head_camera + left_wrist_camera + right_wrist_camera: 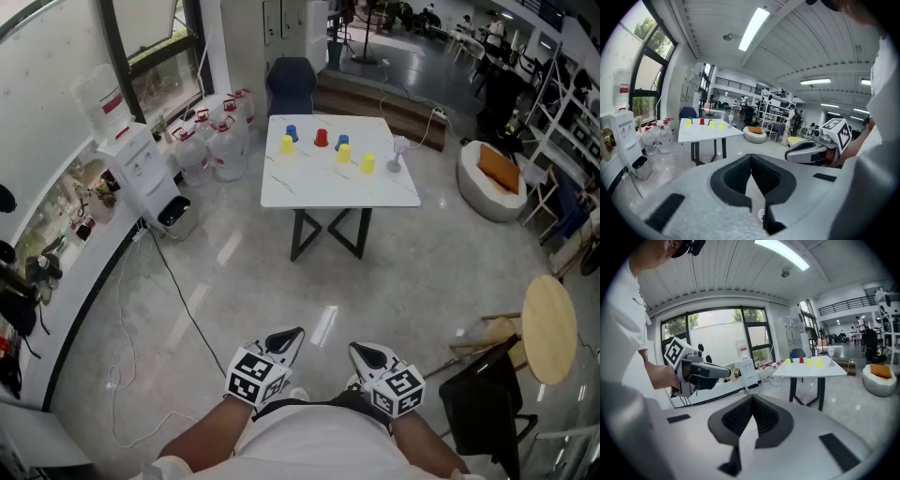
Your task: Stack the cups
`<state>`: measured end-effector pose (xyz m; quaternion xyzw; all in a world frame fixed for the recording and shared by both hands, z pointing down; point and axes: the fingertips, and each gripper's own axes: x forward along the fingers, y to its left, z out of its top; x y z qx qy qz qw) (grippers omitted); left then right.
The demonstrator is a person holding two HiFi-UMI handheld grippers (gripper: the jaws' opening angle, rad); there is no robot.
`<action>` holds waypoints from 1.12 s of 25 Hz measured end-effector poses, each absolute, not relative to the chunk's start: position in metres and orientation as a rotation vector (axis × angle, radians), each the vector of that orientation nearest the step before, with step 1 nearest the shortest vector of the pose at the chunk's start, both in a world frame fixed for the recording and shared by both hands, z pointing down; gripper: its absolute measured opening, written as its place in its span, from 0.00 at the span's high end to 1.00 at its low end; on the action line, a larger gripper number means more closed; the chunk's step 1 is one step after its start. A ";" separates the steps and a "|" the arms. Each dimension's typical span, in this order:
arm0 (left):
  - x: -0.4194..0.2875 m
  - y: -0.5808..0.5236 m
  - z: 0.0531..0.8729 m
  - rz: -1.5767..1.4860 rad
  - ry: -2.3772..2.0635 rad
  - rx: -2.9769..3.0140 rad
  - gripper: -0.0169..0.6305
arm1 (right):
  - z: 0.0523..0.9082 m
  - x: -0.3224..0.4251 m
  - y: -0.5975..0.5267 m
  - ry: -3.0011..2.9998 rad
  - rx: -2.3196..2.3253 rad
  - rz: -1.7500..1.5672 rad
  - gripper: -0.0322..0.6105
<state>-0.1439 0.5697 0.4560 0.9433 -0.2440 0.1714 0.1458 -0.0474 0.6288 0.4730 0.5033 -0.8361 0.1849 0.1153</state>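
Both tongs were held low in front of the person's body, tips forward. The left tongs (289, 336) were clenched on nothing, pads meeting at the tip. The right tongs (362, 352) were likewise clenched and empty.

The cups (343, 154) stood upside down on the white counter (281, 192), straight ahead and well apart from both tongs, with open floor (281, 291) between. There were three yellow, two blue and one red cup (321, 138), all separate and none stacked.

The row ran crosswise to the line of approach. Neither hand seemed clearly nearer. The counter sat left of the line of the left tongs (751, 158) and right of that of the right tongs (752, 401).

Judgement: closing the distance comes first.
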 end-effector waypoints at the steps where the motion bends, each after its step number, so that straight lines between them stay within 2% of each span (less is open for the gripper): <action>1: -0.144 0.570 0.456 0.494 -0.703 2.716 0.96 | 0.474 -0.047 0.629 -2.450 1.475 0.543 0.94; 28: -0.156 0.561 0.473 0.510 -0.697 2.678 0.96 | 0.480 -0.065 0.617 -2.473 1.448 0.579 0.94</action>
